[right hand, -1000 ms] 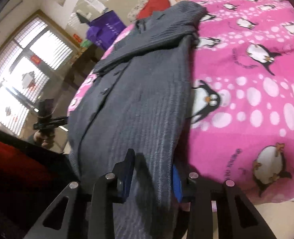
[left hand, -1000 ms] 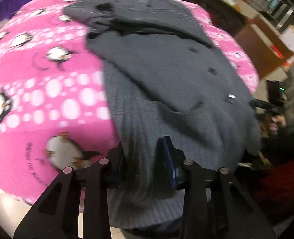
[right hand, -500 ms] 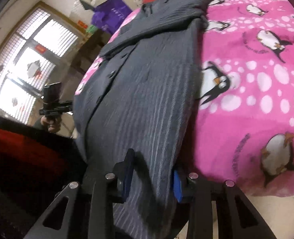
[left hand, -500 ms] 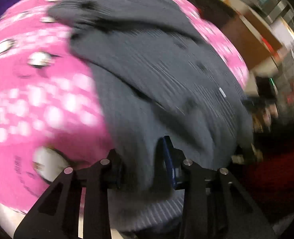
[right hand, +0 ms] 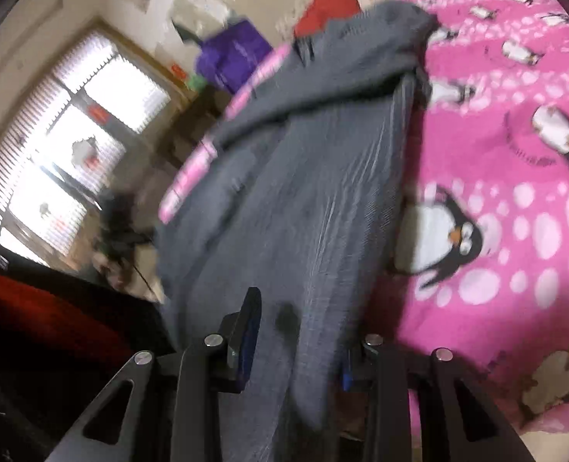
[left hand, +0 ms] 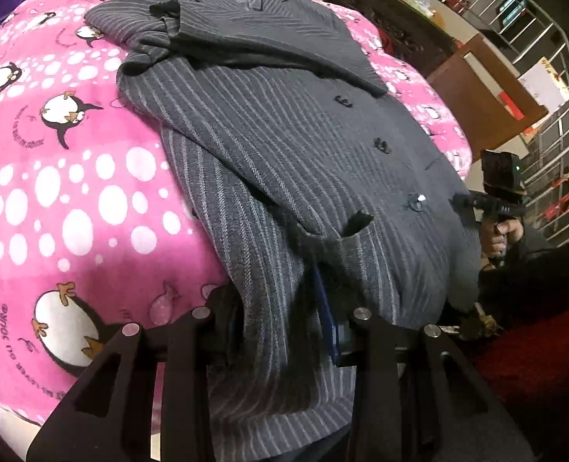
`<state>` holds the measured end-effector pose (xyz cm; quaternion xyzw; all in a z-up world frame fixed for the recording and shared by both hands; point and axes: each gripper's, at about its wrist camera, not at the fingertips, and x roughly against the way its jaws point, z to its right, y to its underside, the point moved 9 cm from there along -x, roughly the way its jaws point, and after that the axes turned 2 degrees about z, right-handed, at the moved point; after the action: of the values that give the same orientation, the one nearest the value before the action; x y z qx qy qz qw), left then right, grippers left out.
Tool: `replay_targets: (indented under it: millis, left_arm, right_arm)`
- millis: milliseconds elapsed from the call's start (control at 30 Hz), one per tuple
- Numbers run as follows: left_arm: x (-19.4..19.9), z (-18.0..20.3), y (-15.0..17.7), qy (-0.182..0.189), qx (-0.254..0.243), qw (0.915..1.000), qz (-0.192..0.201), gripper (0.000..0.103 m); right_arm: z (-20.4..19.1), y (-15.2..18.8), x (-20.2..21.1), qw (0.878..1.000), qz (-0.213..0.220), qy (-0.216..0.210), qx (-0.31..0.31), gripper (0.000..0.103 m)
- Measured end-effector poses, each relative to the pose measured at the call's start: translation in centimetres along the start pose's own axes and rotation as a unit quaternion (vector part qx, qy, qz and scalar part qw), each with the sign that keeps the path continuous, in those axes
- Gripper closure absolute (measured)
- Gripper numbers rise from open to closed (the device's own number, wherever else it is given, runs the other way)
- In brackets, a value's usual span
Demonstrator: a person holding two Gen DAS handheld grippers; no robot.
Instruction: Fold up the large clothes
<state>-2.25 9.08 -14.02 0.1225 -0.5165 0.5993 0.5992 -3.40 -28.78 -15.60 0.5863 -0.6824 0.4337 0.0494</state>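
A large grey pinstriped coat (left hand: 284, 146) lies lengthwise on a pink penguin-print blanket (left hand: 53, 192), collar at the far end, buttons up its front. My left gripper (left hand: 280, 319) is shut on the coat's near hem, cloth bunched between its fingers. In the right wrist view the same coat (right hand: 303, 192) runs away from me, blurred. My right gripper (right hand: 296, 338) is shut on the hem's other corner. That gripper, held in a hand, also shows in the left wrist view (left hand: 496, 200) past the coat's right edge.
The blanket (right hand: 515, 192) covers a bed, with its edge just below both grippers. A purple bag (right hand: 234, 54) and bright windows (right hand: 72, 154) are at the far left. Brown furniture (left hand: 477, 107) and a metal railing (left hand: 554, 77) stand to the right.
Both grippers keep hold of the hem. The coat's near part has shifted and its pocket flap now shows. The right view is blurred by motion and has swung, showing more of the window.
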Motion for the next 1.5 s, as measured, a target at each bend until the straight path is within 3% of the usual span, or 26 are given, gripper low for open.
replay_targets:
  millis: [67,100,200,400,600,833,1000,1100,1167,1333,1500]
  left_arm:
    - [0.1,0.1,0.0,-0.006,-0.001,1.0000,0.005,0.071]
    - [0.0,0.2,0.0,-0.008,0.000,0.9999,0.007,0.071]
    - [0.4,-0.2,-0.2,-0.031,0.001,0.9993,0.022,0.095]
    - [1.7,-0.2,-0.5,-0.086,0.015,0.9933,0.077,0.098]
    - [6.9,2.1,-1.3,-0.033,0.035,0.9888,0.141,0.099]
    - [11.5,3.9,-0.3,0.046,0.074,0.9802,0.178,0.099]
    - [12.3,4.5,-2.1,0.079,0.098,0.9711,0.203,0.099]
    - [12.9,3.7,-5.0,0.065,0.108,0.9659,0.226,0.099]
    - [13.4,2.2,-7.6,0.055,0.137,0.9578,0.247,0.099]
    - [14.3,-2.6,-14.0,0.045,0.214,0.9289,0.299,0.099]
    - [12.1,-6.9,-19.7,0.018,0.260,0.9165,0.303,0.099]
  right_arm:
    - [-0.1,-0.1,0.9,1.000,0.011,-0.001,-0.002,0.095]
    - [-0.1,-0.4,1.4,1.000,0.020,-0.006,-0.009,0.097]
    - [-0.6,-0.4,0.9,1.000,0.012,0.003,0.000,0.097]
    - [-1.8,-0.8,-0.6,1.000,0.001,0.016,0.020,0.097]
    - [-6.8,-3.2,3.3,0.993,0.094,-0.057,0.033,0.099]
    - [-8.7,-2.6,7.4,0.984,0.146,-0.096,0.024,0.099]
    - [-8.5,-3.2,8.1,0.983,0.155,-0.093,0.019,0.099]
    - [-7.7,-5.6,7.8,0.983,0.166,-0.082,0.017,0.099]
    - [-6.6,-7.6,8.1,0.981,0.181,-0.073,0.015,0.099]
    - [-5.0,-16.0,8.2,0.972,0.227,-0.069,-0.001,0.099]
    - [-0.4,-24.6,4.2,0.971,0.223,-0.035,-0.074,0.099]
